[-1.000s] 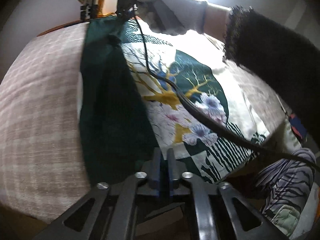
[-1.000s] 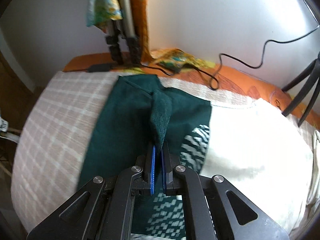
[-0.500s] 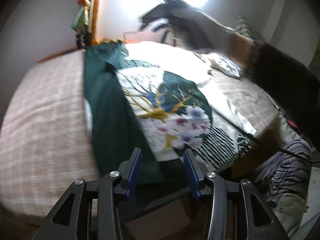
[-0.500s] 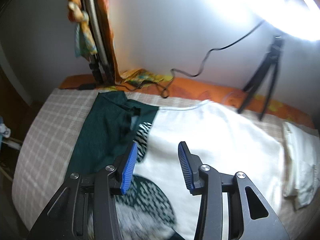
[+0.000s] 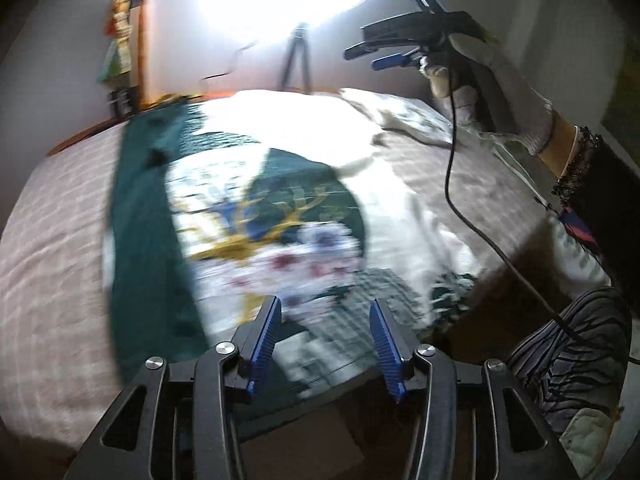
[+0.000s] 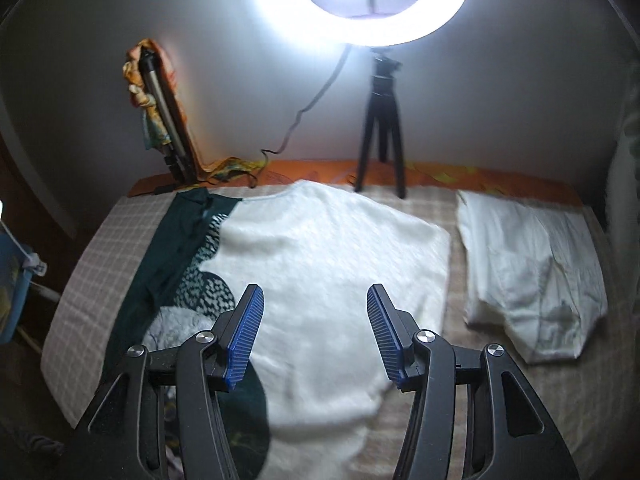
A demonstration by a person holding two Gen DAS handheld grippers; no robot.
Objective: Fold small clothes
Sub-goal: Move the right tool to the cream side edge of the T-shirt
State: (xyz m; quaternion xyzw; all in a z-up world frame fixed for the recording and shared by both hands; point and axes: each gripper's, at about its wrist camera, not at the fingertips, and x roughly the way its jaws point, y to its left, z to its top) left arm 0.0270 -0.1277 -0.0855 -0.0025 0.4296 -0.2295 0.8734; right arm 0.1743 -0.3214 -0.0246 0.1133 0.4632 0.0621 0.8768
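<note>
A white shirt with dark green sleeves and a tree-and-flower print [image 5: 280, 216] lies spread on the checked bed, its left green side folded inward [image 5: 140, 208]. It shows in the right wrist view [image 6: 320, 264] as a bright white panel with a green strip on the left. My left gripper [image 5: 325, 340] is open and empty above the shirt's near hem. My right gripper [image 6: 316, 330] is open and empty, raised above the shirt; it also shows in the left wrist view [image 5: 384, 54], held in a gloved hand at the upper right.
A folded white garment [image 6: 528, 264] lies on the bed to the right. A ring light on a small black tripod [image 6: 380, 128] stands at the back edge. A leaning stand with colourful cloth [image 6: 164, 108] is at the back left. A cable [image 5: 472, 220] hangs from the right gripper.
Both grippers opened and let go of the green sleeve edge. The right gripper rose and swung right, away from the shirt. The left gripper shifted right along the near hem.
</note>
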